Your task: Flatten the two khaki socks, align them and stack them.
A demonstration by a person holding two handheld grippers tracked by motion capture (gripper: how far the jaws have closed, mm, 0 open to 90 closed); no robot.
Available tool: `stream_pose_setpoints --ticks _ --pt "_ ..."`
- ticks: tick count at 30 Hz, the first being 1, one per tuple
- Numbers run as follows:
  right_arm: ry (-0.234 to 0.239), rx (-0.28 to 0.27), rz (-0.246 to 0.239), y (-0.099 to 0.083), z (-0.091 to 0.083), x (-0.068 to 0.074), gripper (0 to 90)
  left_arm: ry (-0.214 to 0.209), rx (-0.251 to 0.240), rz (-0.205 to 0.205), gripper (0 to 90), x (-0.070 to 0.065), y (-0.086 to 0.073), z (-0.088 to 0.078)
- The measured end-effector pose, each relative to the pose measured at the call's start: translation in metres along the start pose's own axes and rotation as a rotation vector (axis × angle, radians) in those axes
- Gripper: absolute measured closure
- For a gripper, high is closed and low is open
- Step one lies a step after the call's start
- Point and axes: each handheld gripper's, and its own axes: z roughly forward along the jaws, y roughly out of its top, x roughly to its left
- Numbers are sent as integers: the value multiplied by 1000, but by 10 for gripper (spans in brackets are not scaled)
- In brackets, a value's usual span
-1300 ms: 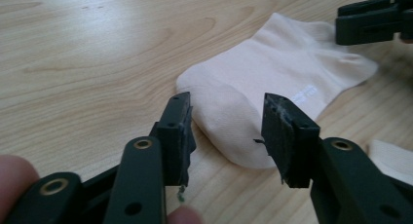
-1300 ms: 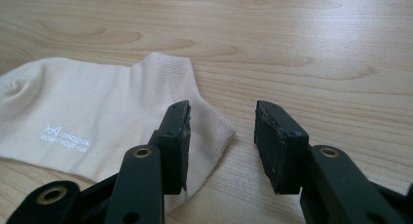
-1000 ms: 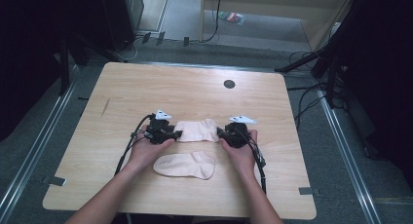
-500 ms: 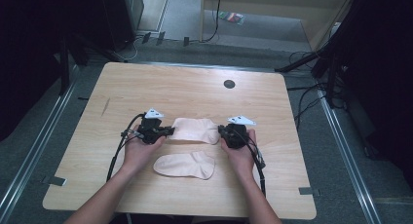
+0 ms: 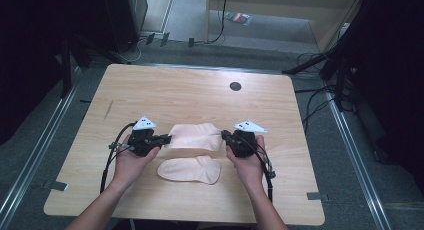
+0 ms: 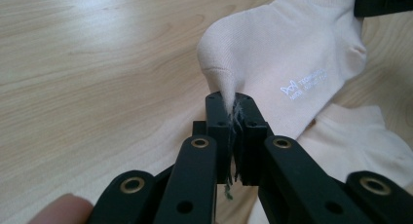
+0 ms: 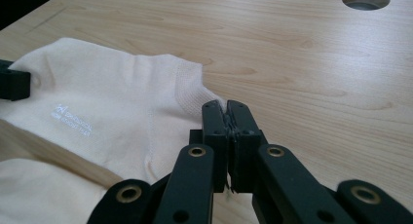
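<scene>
Raised since before, both tools (image 5: 167, 138) (image 5: 225, 135) pinch the upper sock (image 5: 192, 136) taut.

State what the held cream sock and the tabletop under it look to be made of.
Cream ankle sock: likely a fine cotton-type knit, matte, with visible ribbing and stitching and a printed white logo. Pale wooden tabletop: wood or wood-look laminate, smooth with slight sheen; grain lines show.

The table (image 5: 200, 95) is evenly lit from overhead, while the room around it falls into deep darkness. The high view is soft and grainy. Up close, the wood grain blurs toward the far edges, with faint shadows under the cloth.
</scene>
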Motion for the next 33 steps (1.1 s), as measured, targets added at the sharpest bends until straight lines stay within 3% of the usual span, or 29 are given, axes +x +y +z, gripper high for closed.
stream_pose_setpoints --ticks 5,13,22,26,31,33 --pt "23 12 -2 -6 -12 10 885 -8 1 3 882 -7 -14 -11" --pt "62 48 -1 -28 -26 18 887 -46 5 -31 884 -16 -36 -32" --pt "88 92 -27 -42 -34 28 887 -20 35 -16 885 -28 -54 -43" --pt "98 115 -24 -50 -34 29 887 -8 41 -22 885 -29 -59 -42" --pt "92 125 -17 -56 -33 28 887 20 63 19 884 -34 -64 -33" --pt "95 131 -15 -57 -34 28 887 6 64 33 873 -34 -65 -30"
